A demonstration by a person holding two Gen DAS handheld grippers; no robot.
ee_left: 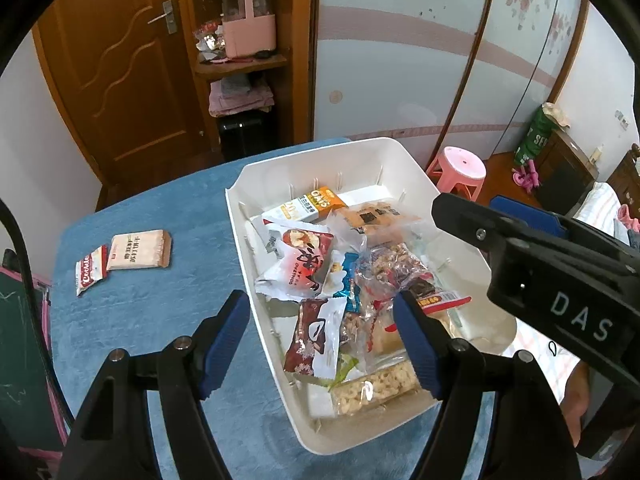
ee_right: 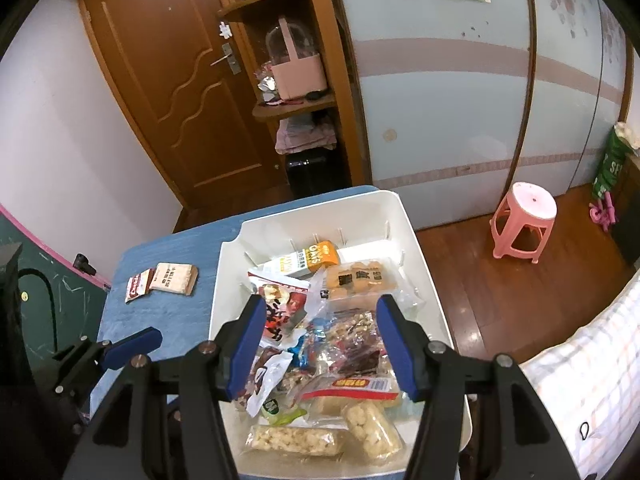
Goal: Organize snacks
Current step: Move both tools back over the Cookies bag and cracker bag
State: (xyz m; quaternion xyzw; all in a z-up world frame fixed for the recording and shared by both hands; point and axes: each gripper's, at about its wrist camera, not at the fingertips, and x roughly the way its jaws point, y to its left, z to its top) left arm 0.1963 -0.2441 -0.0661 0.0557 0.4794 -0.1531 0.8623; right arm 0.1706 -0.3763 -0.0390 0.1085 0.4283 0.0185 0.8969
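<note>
Both grippers are hanging over the white bin [ee_left: 280, 352], which is sitting on the blue tabletop [ee_left: 168, 304] and is holding most of the snacks in a loose heap. The left gripper [ee_left: 322, 336] is spread wide and holding nothing, straddling the bin's near left wall above a brown-and-white packet [ee_left: 316, 340]. The right gripper [ee_right: 322, 344] is also spread and empty, hovering over the middle of the heap.

Two snacks are lying outside the bin, at about 9 o'clock from it on the tabletop: a cracker pack [ee_left: 140, 249] and, touching it, a small red-and-white cookie packet [ee_left: 91, 270].

Judging by this, the sorting is mid-way, with a fresh pick being chosen. The next move likely calls for lowering one gripper onto a single packet and closing on its edge without snagging the crinkly neighbours overlapping it.
</note>
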